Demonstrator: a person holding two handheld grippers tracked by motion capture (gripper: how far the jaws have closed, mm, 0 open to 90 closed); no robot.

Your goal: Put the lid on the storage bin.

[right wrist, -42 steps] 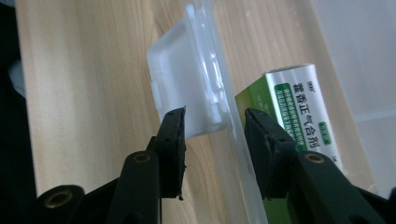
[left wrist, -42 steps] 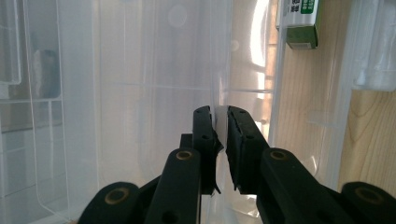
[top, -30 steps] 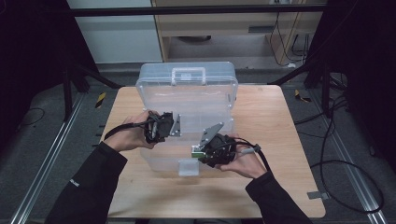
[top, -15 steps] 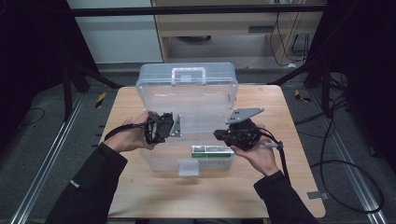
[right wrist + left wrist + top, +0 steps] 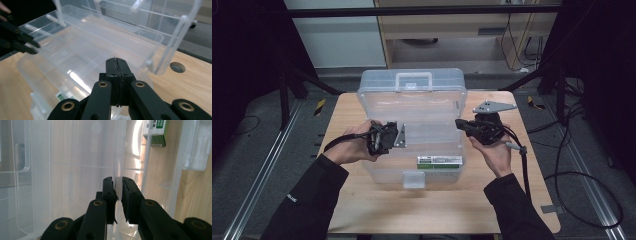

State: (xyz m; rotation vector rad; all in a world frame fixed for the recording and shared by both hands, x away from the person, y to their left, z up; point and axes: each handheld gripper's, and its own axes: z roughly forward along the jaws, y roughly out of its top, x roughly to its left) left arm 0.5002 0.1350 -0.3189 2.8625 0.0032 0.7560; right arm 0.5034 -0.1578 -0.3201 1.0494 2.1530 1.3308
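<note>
At the middle of the frame, the clear plastic box (image 5: pixel 412 125) lies open on the tabletop (image 5: pixel 472 205). Our left gripper (image 5: pixel 117 185) pinches its left wall between its fingers. Our right gripper (image 5: pixel 116 65), fingers just closed on nothing, hangs beside the box's right edge.

You see a wooden table (image 5: pixel 362 107) with a grommet hole (image 5: pixel 177 67) in it. Behind it stands a wooden cabinet (image 5: pixel 447 30). Cables (image 5: pixel 584 175) lie on the grey floor (image 5: pixel 257 150) at the right.
</note>
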